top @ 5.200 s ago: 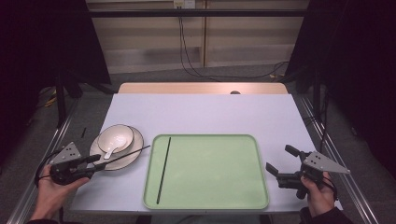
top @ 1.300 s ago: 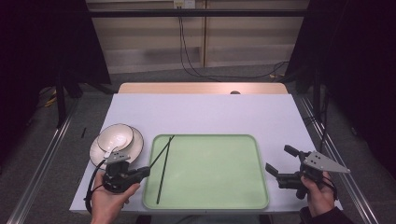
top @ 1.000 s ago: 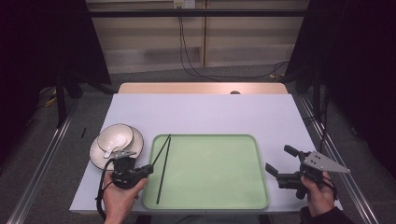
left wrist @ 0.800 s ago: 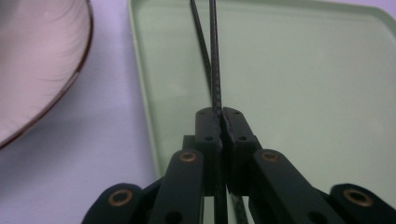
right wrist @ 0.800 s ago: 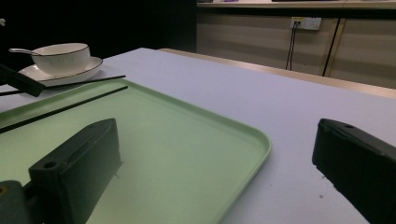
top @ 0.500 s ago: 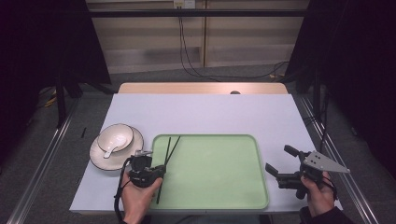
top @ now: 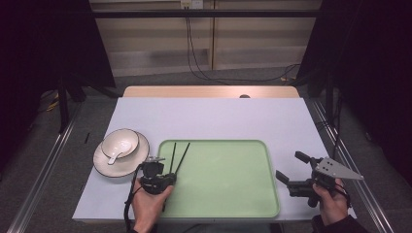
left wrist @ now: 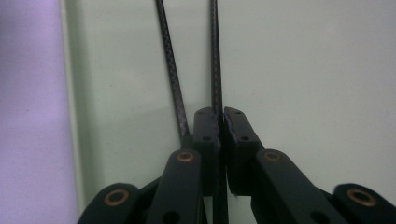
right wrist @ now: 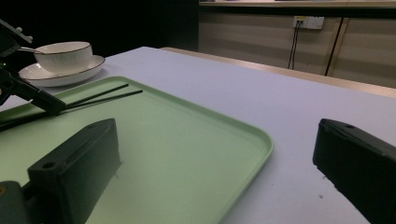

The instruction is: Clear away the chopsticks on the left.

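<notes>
Left claw [left wrist: 221,122] pinching thin woven-textured chopstick [left wrist: 215,56]

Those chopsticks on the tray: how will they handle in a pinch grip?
The chopsticks look thin and straight, so probably stiff and light. Left tongs are shut on just one, so it may pivot. The loose one could roll or slide on the smooth tray.
</notes>
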Demonstrator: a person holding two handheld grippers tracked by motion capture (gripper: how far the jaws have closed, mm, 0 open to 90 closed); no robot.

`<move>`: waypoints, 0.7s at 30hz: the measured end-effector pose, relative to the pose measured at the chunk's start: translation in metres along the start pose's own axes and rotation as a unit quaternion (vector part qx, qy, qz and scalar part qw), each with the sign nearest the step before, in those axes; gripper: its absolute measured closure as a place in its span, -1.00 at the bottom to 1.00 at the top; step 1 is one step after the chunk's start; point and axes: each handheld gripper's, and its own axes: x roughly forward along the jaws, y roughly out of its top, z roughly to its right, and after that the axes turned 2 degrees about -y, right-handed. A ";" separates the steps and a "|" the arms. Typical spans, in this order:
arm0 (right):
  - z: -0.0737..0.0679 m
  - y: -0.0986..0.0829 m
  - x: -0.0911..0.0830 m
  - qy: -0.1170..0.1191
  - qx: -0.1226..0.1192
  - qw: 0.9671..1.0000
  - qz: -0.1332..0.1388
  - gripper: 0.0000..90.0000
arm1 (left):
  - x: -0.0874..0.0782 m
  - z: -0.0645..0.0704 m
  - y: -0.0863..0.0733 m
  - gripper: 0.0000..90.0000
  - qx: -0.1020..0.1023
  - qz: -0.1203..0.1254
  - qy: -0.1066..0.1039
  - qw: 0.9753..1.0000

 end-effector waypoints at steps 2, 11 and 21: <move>0.000 0.000 0.000 0.000 0.000 1.000 0.000 -0.99 | 0.000 0.000 0.000 0.77 0.000 0.000 -0.003 1.000; 0.000 0.000 0.000 0.000 -0.001 1.000 0.000 -0.99 | -0.003 0.000 0.002 0.66 0.014 0.003 -0.029 0.999; 0.000 0.000 0.000 0.001 -0.001 1.000 0.000 -0.99 | -0.006 -0.003 0.003 0.64 0.027 0.015 -0.049 0.998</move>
